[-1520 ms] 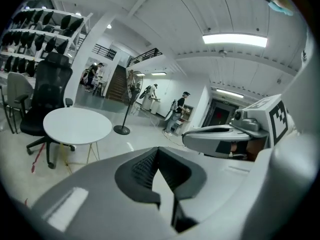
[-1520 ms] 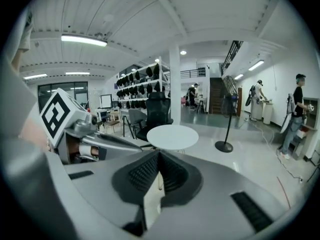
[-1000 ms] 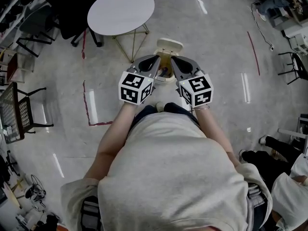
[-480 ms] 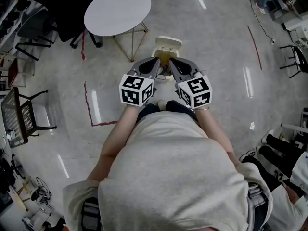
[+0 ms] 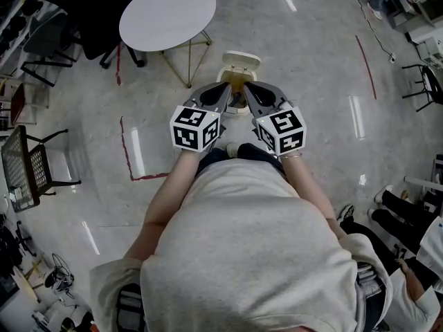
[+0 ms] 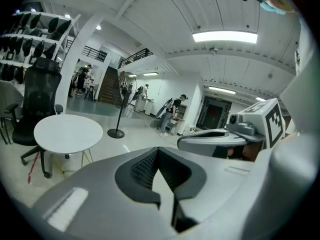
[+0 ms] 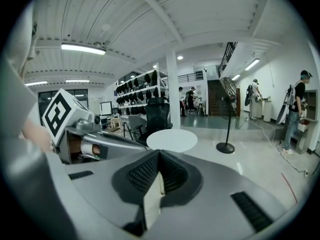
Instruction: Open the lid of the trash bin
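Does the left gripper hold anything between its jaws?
No, the left gripper has its jaws closed on each other, with nothing between them.

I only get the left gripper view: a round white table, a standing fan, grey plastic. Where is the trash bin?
Observer: In the head view the trash bin stands on the floor and shows between the left gripper and the right gripper.
Operator: Is its lid shut?
Observer: No, the lid already looks raised, tipped back on the far side.
Operator: Is the right gripper holding anything?
Observer: Its own view shows the jaws together, gripping nothing.
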Demonstrator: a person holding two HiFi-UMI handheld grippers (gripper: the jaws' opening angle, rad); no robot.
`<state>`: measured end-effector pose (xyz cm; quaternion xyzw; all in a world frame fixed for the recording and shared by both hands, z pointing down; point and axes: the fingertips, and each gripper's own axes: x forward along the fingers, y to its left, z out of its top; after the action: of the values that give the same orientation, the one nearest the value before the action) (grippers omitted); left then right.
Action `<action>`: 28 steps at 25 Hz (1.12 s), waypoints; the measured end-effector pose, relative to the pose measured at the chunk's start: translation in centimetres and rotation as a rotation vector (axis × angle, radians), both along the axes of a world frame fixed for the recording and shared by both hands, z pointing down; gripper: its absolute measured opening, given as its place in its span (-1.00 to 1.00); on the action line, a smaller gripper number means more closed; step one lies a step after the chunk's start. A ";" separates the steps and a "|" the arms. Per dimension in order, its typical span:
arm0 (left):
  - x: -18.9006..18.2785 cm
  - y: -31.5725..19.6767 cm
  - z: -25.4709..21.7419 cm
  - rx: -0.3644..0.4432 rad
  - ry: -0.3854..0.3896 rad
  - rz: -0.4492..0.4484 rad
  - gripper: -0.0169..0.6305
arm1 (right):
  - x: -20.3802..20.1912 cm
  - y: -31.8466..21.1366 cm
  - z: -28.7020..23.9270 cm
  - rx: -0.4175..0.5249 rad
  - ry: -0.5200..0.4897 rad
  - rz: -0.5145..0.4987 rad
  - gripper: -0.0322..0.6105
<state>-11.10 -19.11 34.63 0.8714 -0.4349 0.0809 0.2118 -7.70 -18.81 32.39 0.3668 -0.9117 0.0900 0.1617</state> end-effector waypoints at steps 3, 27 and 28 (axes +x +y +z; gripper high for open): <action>-0.2 -0.3 -0.3 0.003 0.012 -0.005 -0.92 | -0.2 -0.1 -0.3 -0.001 -0.012 -0.003 -0.90; 1.2 -0.1 0.7 -0.056 0.020 0.024 -0.92 | 1.3 -0.4 0.4 -0.059 -0.039 0.026 -0.90; 1.3 0.0 0.7 -0.057 0.017 0.025 -0.92 | 1.4 -0.3 0.6 -0.061 -0.034 0.022 -0.90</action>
<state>-9.80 -19.08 35.34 0.8710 -0.4198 0.0884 0.2394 -6.30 -19.11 33.02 0.3703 -0.9069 0.1259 0.1566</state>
